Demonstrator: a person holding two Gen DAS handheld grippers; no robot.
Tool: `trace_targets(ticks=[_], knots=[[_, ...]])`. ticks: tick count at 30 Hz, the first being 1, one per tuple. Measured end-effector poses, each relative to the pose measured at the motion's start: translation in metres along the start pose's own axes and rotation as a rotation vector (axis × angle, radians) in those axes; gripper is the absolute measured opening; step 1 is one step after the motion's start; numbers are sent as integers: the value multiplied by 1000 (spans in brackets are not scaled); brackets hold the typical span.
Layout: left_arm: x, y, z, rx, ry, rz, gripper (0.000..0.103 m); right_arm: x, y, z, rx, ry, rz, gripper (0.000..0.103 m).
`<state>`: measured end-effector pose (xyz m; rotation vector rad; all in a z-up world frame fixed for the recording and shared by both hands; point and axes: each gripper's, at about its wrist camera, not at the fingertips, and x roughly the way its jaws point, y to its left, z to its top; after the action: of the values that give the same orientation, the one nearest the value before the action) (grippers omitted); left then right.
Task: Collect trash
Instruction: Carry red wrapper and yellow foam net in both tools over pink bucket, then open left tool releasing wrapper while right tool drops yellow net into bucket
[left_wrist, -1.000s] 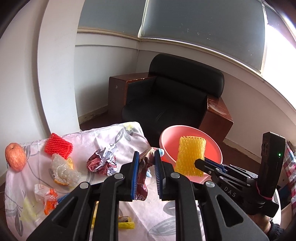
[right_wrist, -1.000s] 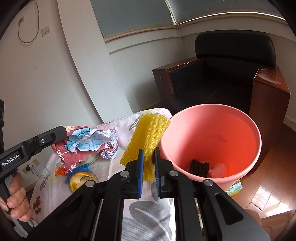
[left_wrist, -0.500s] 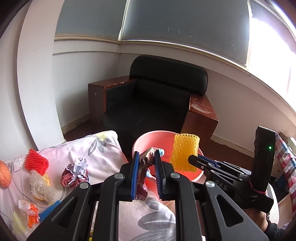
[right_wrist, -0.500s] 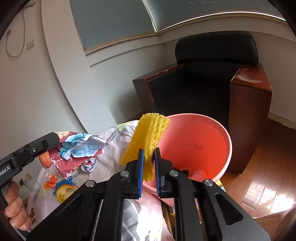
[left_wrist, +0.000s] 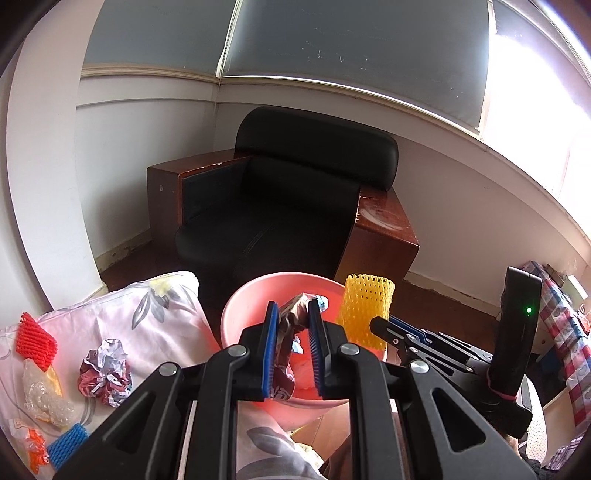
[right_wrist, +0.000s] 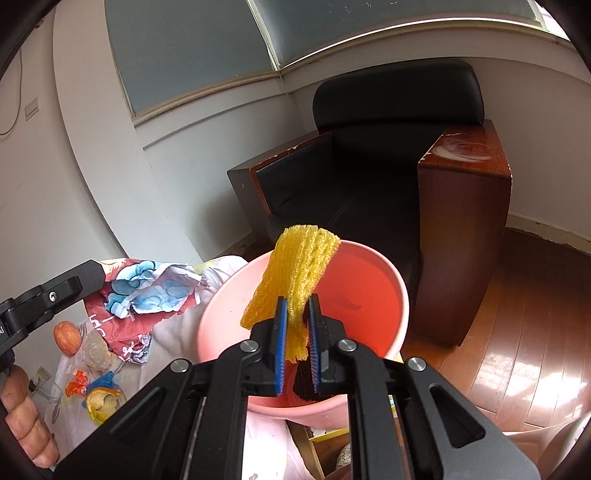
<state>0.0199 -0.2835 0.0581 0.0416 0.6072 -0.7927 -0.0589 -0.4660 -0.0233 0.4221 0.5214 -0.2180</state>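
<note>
Both loaded claws (left_wrist: 291, 325) (right_wrist: 295, 317) now over bucket (right_wrist: 400, 291)

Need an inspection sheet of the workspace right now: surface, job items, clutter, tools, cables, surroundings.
Surface: floral tablecloth, rumpled.
Job's things: pink bin at table edge; yellow foam net and crumpled snack wrapper held over it.
Clutter: red foam net, foil wrapper ball, blue foam net, apple, orange peel.
Grippers: left tool shut on wrapper; right tool shut on net.
Cables: wall cord.
Surroundings: black armchair, wood floor.
</note>
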Motion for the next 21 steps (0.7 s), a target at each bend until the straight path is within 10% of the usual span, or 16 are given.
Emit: trace_targets(ticks=[21], knots=[[90,-9,-3,-48,125,-16,19,37,-26,-6,31,97,-53,12]])
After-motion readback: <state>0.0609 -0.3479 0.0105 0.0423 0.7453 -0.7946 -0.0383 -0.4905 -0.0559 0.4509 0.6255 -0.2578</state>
